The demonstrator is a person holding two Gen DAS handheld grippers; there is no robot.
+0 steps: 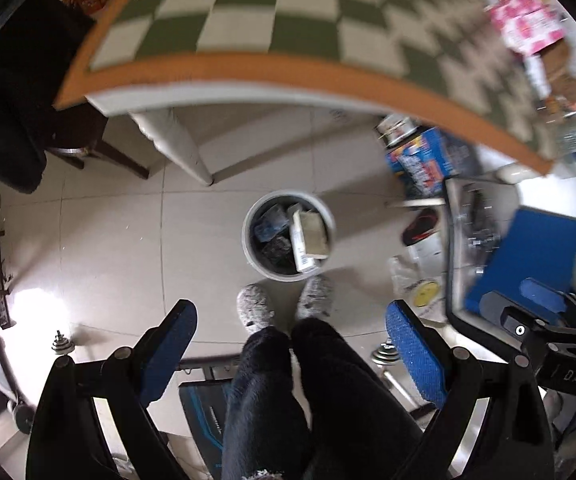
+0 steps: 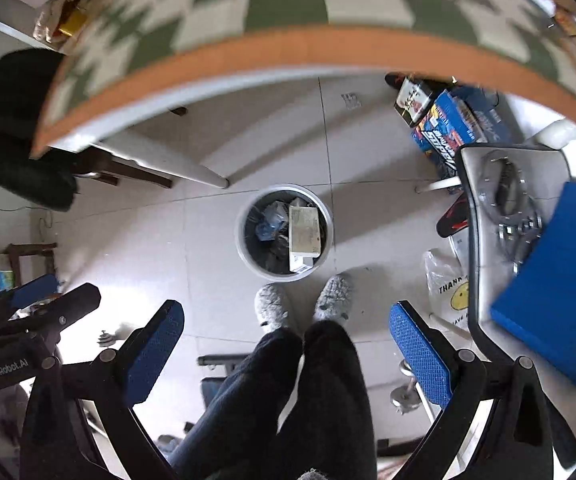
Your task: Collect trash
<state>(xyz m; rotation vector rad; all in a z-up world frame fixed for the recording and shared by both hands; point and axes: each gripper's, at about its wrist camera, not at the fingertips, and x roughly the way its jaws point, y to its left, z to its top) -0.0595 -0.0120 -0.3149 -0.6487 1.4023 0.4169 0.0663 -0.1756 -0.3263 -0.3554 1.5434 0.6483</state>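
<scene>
A round grey trash bin (image 1: 330,224) stands on the tiled floor below me, holding a beige carton (image 1: 311,240) and crumpled dark and blue wrappers. It also shows in the right wrist view (image 2: 243,236), with the carton (image 2: 304,234) inside. My left gripper (image 1: 290,356) is open and empty, held high above the floor. My right gripper (image 2: 285,354) is open and empty too, at about the same height. Each gripper shows at the edge of the other's view. Some packaging lies on the table's far right (image 1: 528,20).
A table with a green-and-white checked cloth and orange border (image 1: 247,68) spans the top. The person's legs and grey slippers (image 1: 253,308) stand just before the bin. A chair with a blue box (image 2: 548,272), boxes (image 2: 448,128), a plastic bag (image 2: 444,292) and dumbbells lie right.
</scene>
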